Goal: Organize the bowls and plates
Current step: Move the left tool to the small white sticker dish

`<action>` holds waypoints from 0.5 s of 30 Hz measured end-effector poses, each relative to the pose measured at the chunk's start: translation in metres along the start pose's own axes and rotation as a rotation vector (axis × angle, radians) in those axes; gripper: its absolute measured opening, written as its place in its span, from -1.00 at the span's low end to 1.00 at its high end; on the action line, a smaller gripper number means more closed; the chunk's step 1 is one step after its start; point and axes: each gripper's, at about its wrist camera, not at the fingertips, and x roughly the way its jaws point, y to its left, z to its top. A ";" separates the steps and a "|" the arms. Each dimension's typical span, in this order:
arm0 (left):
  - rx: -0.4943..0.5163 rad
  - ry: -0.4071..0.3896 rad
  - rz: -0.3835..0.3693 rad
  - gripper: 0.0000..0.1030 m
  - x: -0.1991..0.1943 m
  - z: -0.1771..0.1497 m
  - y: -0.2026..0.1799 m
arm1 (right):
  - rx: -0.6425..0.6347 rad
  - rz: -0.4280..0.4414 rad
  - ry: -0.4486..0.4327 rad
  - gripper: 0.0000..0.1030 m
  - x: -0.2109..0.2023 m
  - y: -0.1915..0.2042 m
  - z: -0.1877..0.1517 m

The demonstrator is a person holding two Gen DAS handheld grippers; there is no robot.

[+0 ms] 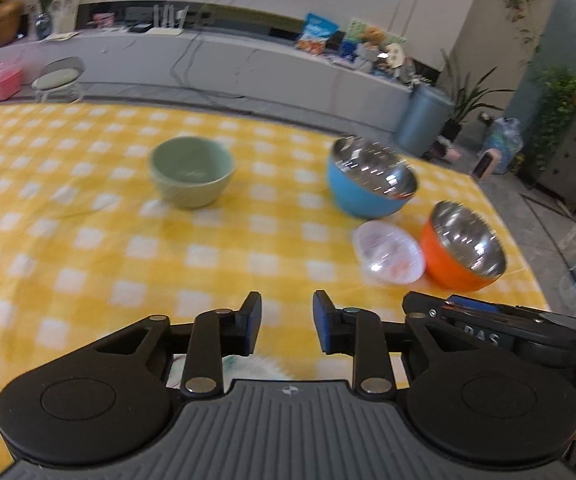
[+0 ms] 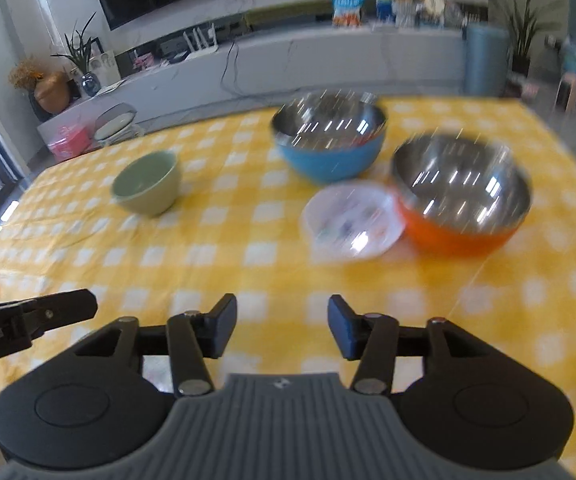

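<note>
Bowls: a pale green ceramic bowl [image 1: 191, 171], a blue steel-lined bowl [image 1: 370, 178], an orange steel-lined bowl [image 1: 462, 247] and a small clear plastic bowl [image 1: 389, 252] stand on the yellow-checked table [image 1: 88, 220]; the clear one touches the orange.
Pose: both tools angle down over the table's near edge.
Writing: blurred letters on each tool's side, not readable for certain.
Left hand-held gripper [image 1: 287, 326]: jaws parted, nothing between.
Right hand-held gripper [image 2: 282, 326]: jaws wider, released, empty.

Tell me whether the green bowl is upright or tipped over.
Upright: the green bowl rests on its base on the checked cloth, its opening facing up; it looks empty.
</note>
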 end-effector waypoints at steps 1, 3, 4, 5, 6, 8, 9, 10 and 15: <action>0.001 -0.002 -0.012 -0.28 0.005 0.002 -0.004 | 0.024 -0.015 -0.006 0.01 0.003 -0.008 0.003; -0.003 -0.003 -0.038 -0.25 0.017 0.005 -0.012 | 0.102 -0.006 -0.012 0.01 0.010 -0.025 0.006; -0.003 -0.006 -0.050 -0.24 0.022 0.005 -0.016 | 0.157 0.007 -0.018 0.00 0.014 -0.035 0.006; -0.004 -0.009 -0.057 -0.22 0.027 0.006 -0.019 | 0.197 0.011 -0.018 -0.01 0.017 -0.041 0.006; -0.005 -0.011 -0.059 -0.21 0.031 0.007 -0.021 | 0.245 0.014 -0.016 -0.01 0.021 -0.049 0.007; -0.008 -0.018 -0.067 -0.20 0.042 0.009 -0.025 | 0.323 0.024 -0.023 -0.01 0.027 -0.061 0.008; -0.012 -0.020 -0.071 -0.20 0.046 0.009 -0.027 | 0.349 0.022 -0.024 -0.02 0.029 -0.064 0.008; -0.020 -0.018 -0.076 -0.20 0.052 0.010 -0.027 | 0.369 0.022 -0.024 -0.02 0.031 -0.067 0.009; -0.045 -0.010 -0.081 -0.19 0.076 0.016 -0.028 | 0.444 0.006 -0.013 -0.02 0.046 -0.077 0.009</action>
